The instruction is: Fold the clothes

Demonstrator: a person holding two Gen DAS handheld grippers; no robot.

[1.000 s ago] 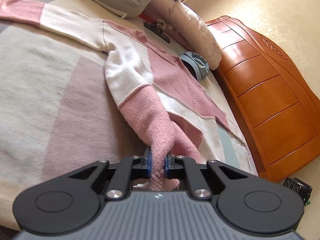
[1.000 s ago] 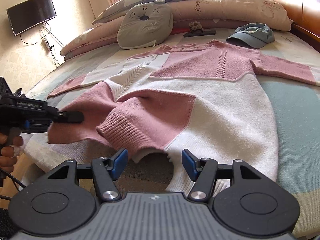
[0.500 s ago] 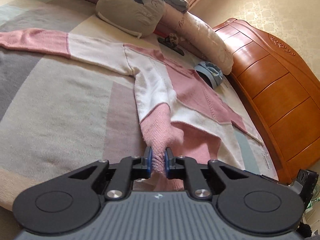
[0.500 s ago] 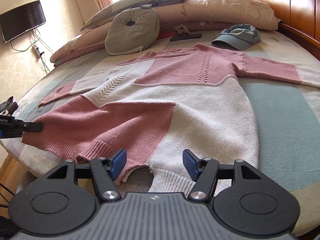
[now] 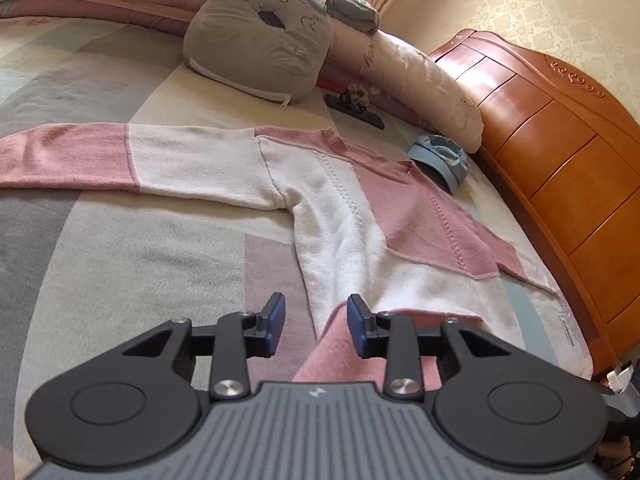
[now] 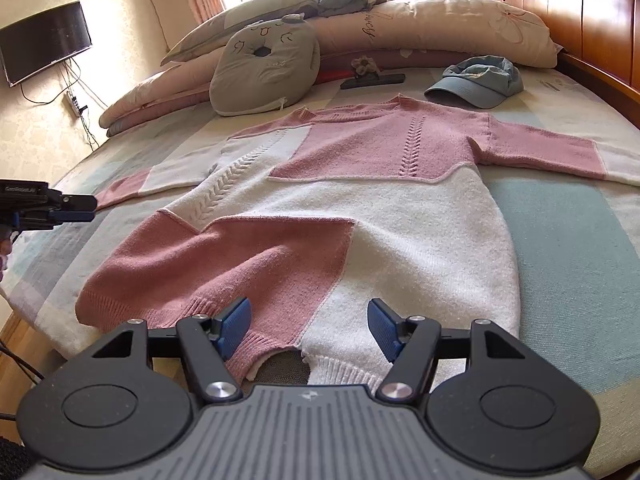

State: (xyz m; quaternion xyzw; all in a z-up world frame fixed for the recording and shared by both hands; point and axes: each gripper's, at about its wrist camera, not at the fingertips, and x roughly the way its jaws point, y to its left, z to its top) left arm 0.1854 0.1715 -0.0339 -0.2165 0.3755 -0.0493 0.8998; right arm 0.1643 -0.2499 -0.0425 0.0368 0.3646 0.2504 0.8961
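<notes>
Sweater lay flat lengthwise on the bed, neck toward the pillows, hem toward my jaws; both grippers, left just opening, right, gaped empty.

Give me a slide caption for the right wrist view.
Open right gripper poised over the hem of a pink-and-white knit sweater spread flat on the bed.

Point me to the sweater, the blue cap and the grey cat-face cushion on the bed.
sweater (image 6: 384, 236), right wrist view, on the white body panel below the chest.
blue cap (image 6: 476, 84), right wrist view, on the crown just above the brim.
grey cat-face cushion (image 6: 260, 76), right wrist view, on the front face below the hole.
</notes>
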